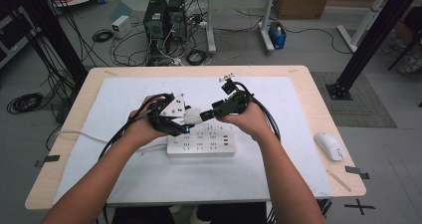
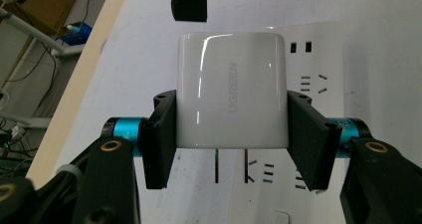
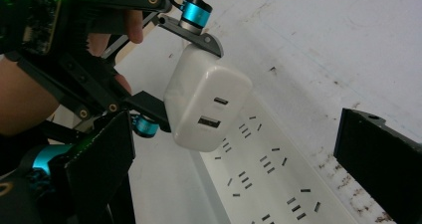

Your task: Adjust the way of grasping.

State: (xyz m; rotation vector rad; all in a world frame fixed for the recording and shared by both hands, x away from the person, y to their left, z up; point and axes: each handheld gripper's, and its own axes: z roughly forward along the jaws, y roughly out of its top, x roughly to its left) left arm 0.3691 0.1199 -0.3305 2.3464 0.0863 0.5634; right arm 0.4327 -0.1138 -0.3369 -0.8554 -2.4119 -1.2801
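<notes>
**Charger held above the power strip**

While I watch from the high view, my left gripper sits closed on a glossy white square wall charger, holding it just above the white rectangular plastic power strip that lies on the white mat covering the light wooden tabletop. From the left gripper view I see both black jaws pressed flat against opposite sides of the charger, with grey lettering on its face and two metal prongs sticking out at the near end, over the strip's sockets. My right gripper comes in from the other side, its tips close to the charger's end. Looking along it in the right gripper view, I find its two jaws standing wide apart with nothing between them; the charger hangs ahead, its two ports facing me, clamped by the left gripper, and the power strip runs slantwise below. A white computer mouse rests near the tabletop's right edge, well apart from the work.
</notes>
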